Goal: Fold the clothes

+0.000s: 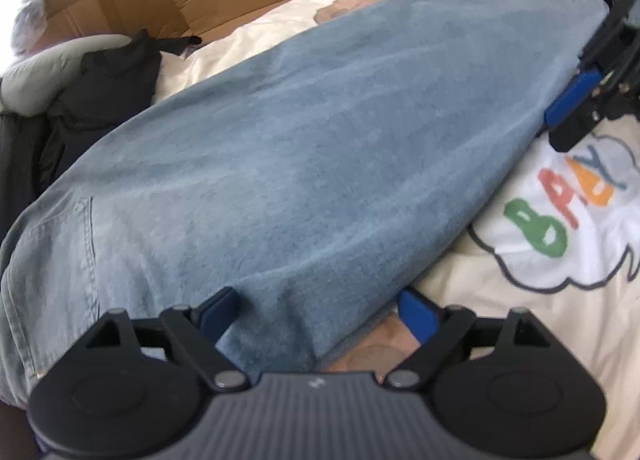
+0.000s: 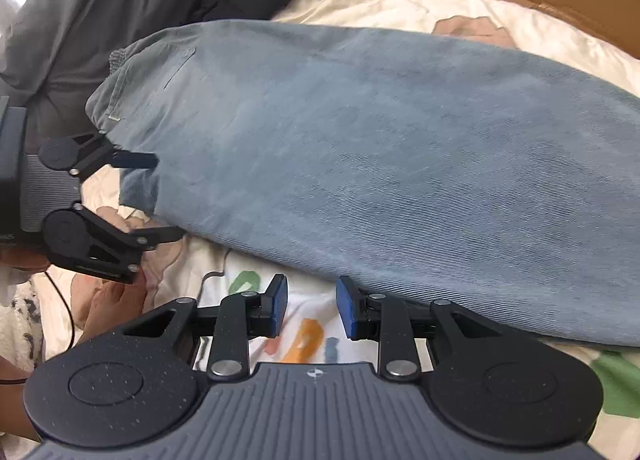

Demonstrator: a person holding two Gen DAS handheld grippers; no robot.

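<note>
The blue jeans (image 1: 304, 131) lie folded lengthwise on the cream printed blanket (image 1: 552, 308), so the left gripper (image 1: 320, 312) straddles their near hem at six o'clock, jaws wide, unpinched, while the right gripper (image 2: 312, 308) hovers half-open and empty beside the long edge, probably ready for the next fold.

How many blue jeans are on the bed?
1. The blue jeans lie stretched across the cream bedspread, between the two grippers. Dark clothes are piled beyond the waistband end; more jeans could be hidden there.
</note>
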